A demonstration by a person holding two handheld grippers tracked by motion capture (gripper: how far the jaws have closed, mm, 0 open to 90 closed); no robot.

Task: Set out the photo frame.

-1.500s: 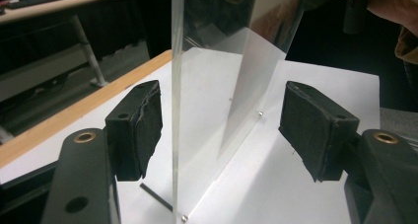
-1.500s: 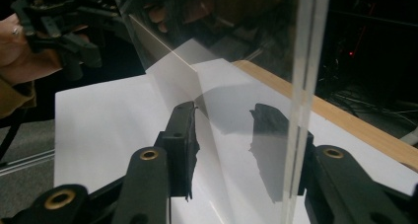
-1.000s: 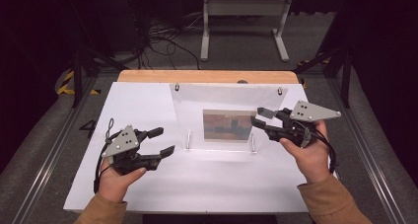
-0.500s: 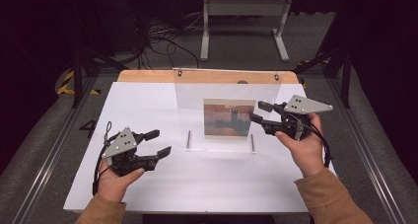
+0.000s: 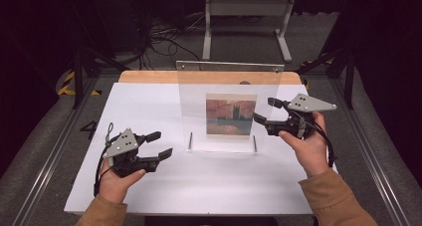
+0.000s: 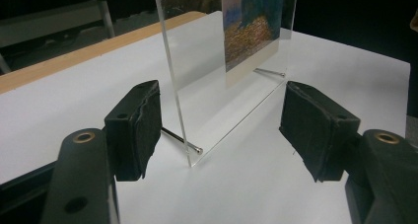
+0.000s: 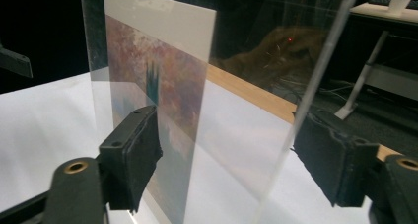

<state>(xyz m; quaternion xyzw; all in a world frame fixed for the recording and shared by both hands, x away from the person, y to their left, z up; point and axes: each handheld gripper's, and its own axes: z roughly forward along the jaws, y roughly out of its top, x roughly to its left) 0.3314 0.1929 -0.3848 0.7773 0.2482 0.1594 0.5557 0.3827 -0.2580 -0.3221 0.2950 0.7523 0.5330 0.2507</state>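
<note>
High view is showing the clear acrylic frame (image 5: 229,106) standing upright mid-table, picture sandwiched inside; right gripper (image 5: 263,111) is just opening, straddling its right edge without pressing; left gripper (image 5: 160,144) is hanging open nearby; stiff, slick, tippy, so pinching the side edges looks safest

Frame (image 5: 230,106) upright — right claw (image 5: 263,111) opening

The left gripper (image 6: 217,135) has its two black jaws wide apart, with nothing pressed between them. Beyond them a clear acrylic frame (image 6: 207,61) stands upright on the white table (image 6: 59,115), holding a painted picture (image 6: 251,26). A thin metal pin (image 6: 180,139) sticks out at the frame's near bottom corner.
</note>
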